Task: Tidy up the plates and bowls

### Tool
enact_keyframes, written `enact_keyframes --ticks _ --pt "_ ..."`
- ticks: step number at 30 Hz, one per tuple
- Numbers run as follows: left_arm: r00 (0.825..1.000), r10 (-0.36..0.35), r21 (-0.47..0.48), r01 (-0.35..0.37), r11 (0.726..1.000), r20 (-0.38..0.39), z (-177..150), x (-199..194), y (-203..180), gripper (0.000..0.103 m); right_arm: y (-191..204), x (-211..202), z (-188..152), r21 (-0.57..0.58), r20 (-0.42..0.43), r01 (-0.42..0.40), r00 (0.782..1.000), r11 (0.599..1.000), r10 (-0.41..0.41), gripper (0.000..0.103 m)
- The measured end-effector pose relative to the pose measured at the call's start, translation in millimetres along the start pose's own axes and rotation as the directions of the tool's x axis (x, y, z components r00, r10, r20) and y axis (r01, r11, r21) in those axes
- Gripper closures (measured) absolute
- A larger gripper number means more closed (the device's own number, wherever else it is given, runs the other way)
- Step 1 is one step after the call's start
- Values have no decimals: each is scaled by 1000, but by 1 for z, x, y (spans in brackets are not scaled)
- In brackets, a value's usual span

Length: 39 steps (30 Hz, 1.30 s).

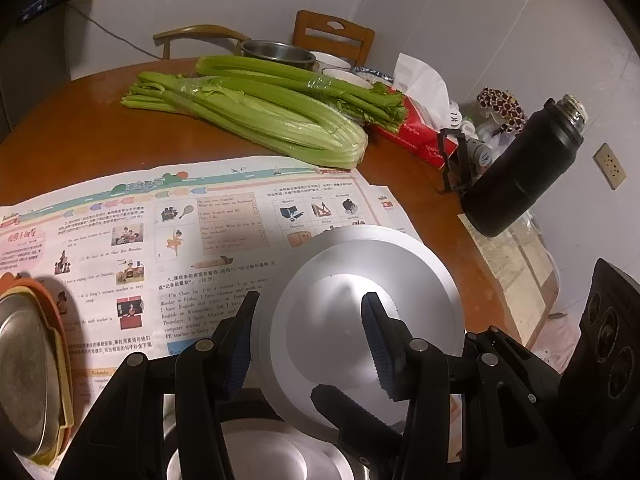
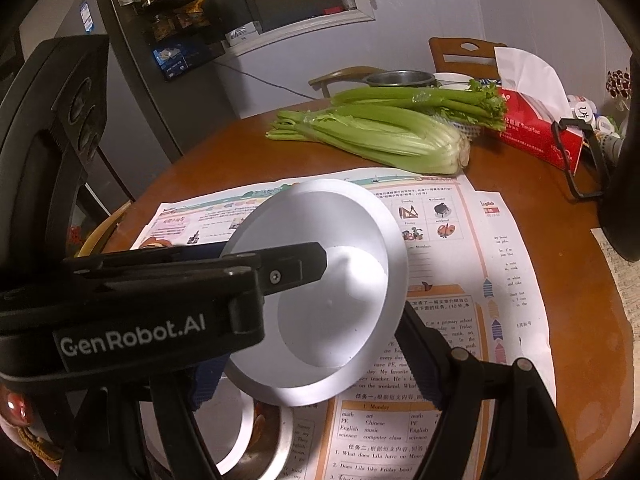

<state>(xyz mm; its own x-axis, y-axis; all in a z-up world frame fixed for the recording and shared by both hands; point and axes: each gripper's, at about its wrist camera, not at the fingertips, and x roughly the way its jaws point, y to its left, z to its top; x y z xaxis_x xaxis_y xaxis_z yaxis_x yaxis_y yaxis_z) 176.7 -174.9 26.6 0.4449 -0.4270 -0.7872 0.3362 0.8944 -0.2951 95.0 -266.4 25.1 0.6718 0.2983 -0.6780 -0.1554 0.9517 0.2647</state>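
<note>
Holding that silver plate (image 1: 360,320) by its rim looks like the right call, since it reads as thin, stiff metal: light, rigid, and pretty slick under rubber pads. You've got the left hand-held gripper (image 1: 308,344) clenched on the near edge, one blue pad (image 1: 378,344) inside the dish and the other behind the rim. The right hand-held gripper (image 2: 316,356) straddles the same plate from the other side, though whether its pads actually press on it I can't tell (the left tool blocks most of that view).

Looks-wise, it's a matte, pale silver round dish with a wide flat rim and a sunken flat centre, catching a bright glare patch. It's tilted up off the counter (image 1: 100,120), hanging above the printed worksheet (image 1: 160,232), and below it sits another round silver dish (image 1: 256,456), probably a stack. A steel tray (image 1: 24,380) on an orange-rimmed one waits at the left.

Slippage is my worry, so I'd keep the rim deep between the pads.
</note>
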Motion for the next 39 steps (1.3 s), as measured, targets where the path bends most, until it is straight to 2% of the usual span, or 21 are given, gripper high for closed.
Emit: enact_keyframes --ticks 39 --pt "991 41 9 -42 999 129 -32 -100 -1 51 60 -64 -15 -110 91 -38 995 993 48 25"
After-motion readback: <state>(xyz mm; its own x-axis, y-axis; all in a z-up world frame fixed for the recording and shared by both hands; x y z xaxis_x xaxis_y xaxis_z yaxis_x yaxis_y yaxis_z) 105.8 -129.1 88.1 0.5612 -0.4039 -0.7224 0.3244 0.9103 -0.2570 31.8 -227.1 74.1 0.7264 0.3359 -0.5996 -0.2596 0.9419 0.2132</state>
